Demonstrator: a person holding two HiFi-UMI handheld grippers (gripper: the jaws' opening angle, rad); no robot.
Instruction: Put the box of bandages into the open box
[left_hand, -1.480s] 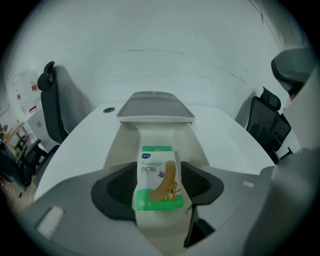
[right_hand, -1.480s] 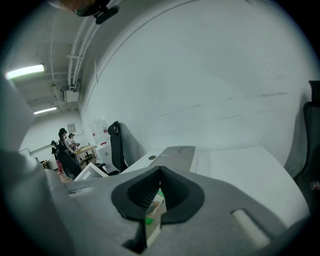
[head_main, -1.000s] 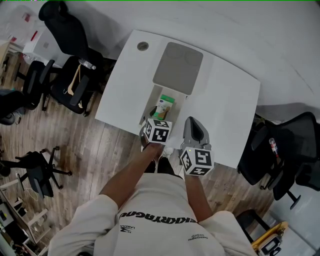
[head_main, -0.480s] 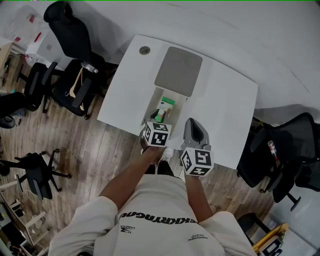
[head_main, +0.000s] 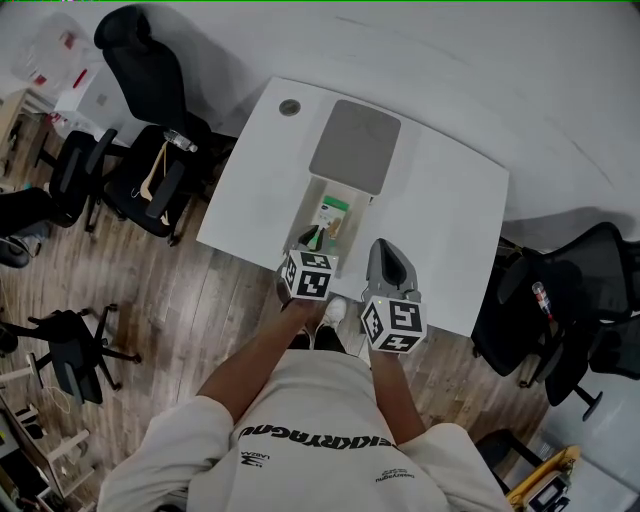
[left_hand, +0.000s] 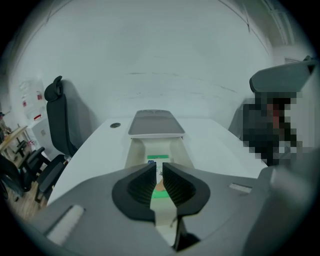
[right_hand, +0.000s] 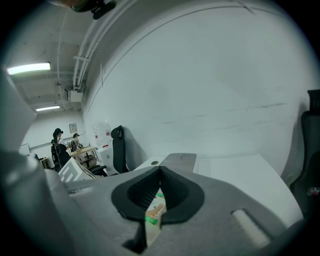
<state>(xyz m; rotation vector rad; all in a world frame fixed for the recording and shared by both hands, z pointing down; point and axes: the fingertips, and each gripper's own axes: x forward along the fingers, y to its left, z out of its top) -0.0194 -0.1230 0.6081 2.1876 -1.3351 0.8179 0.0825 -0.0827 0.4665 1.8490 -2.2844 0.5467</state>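
Observation:
The green-and-white box of bandages (head_main: 333, 213) lies inside the open beige box (head_main: 316, 199) on the white table (head_main: 450, 210). The box's grey lid (head_main: 355, 146) is folded back behind it. My left gripper (head_main: 312, 240) hovers over the box's near end; its jaws have just been closing, nothing is between them and only a thin slit is left. Through that slit in the left gripper view (left_hand: 160, 167) I see the box of bandages (left_hand: 158, 159) in the open box (left_hand: 134, 152). My right gripper (head_main: 385, 246) hangs to the right of the open box. Its jaws are shut on nothing (right_hand: 160, 170).
A round grommet (head_main: 290, 107) sits at the table's far left corner. Black office chairs stand left of the table (head_main: 150, 130) and right of it (head_main: 570, 320). Wooden floor lies below the near edge. Two people (right_hand: 57, 142) stand far off at desks.
My left gripper has drawn back a little from the open box toward the person. The box of bandages stays in the open box. The right gripper has barely shifted.

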